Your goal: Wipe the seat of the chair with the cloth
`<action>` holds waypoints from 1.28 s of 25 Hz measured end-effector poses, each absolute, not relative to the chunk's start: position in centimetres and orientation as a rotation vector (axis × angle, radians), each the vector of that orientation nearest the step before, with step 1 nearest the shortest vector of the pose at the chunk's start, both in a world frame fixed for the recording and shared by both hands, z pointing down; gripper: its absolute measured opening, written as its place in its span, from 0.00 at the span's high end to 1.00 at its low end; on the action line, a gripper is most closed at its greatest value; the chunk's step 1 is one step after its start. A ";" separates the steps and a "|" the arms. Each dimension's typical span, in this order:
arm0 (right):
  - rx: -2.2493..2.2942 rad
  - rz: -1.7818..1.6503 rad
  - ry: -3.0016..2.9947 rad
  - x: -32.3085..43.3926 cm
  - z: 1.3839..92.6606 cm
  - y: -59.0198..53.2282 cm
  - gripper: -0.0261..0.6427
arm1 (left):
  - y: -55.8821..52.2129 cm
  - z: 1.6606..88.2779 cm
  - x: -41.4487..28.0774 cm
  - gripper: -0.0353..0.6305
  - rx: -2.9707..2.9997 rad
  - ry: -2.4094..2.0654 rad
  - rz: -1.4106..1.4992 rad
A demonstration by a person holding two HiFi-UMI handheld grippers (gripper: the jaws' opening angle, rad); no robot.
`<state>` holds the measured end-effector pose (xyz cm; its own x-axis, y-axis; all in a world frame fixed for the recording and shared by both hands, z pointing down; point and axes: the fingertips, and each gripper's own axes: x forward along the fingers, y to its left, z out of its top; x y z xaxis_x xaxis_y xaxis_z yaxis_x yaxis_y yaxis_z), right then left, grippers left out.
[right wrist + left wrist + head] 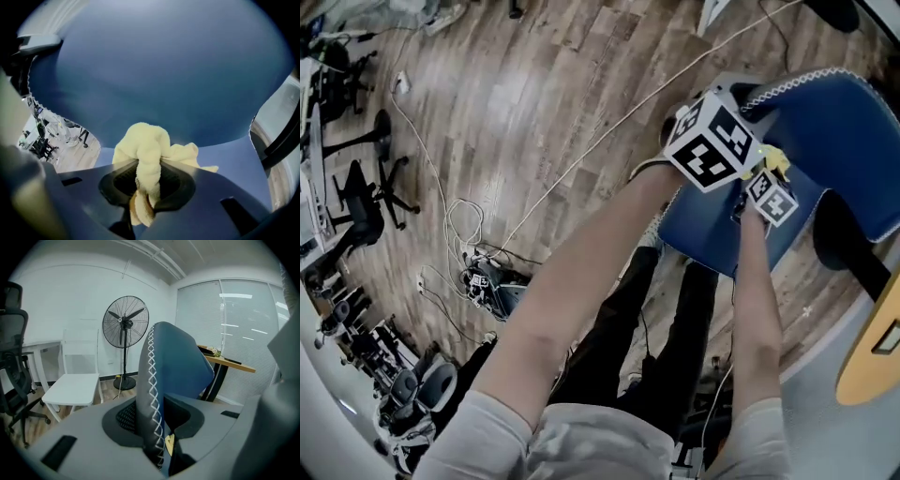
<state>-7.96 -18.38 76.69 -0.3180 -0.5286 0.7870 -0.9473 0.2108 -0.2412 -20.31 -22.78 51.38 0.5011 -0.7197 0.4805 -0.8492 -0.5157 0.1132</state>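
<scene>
Our left gripper [157,427] sits closest in its own view. Its fingers [124,420] are partly closed and clamp the chair [173,362] by its padded blue edge, where the white cross-stitching [152,380] runs straight down into the gap. The pads press on both sides of that edge, with no space left between them.

Our right gripper [145,187] has its fingers [176,180] drawn in tight on the yellow cloth [145,145]. We see a twisted strand of it pinched between the pads, and the rest bunches out in front onto the chair's blue seat [164,70].

From the head view, both marker cubes sit over the chair's near corner, the left one [712,141] at the stitched rim and the right one [772,197] just beside it over the seat, with the cloth showing between them. A standing fan [125,329] and a white chair [75,385] stand beyond the blue chair.
</scene>
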 end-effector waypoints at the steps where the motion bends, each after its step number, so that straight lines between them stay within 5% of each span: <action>1: 1.362 0.993 -1.940 -8.6 76.5 -18.6 0.84 | -22.8 51.3 -20.3 0.75 2.411 -1.312 0.538; 15: 1.041 0.928 -2.061 -17.7 75.8 -12.1 0.85 | -22.9 51.1 -21.0 0.75 2.390 -1.306 0.483; 32: 0.965 0.964 -2.043 -16.1 76.6 1.3 0.85 | -23.2 52.1 -21.2 0.75 2.376 -1.289 0.420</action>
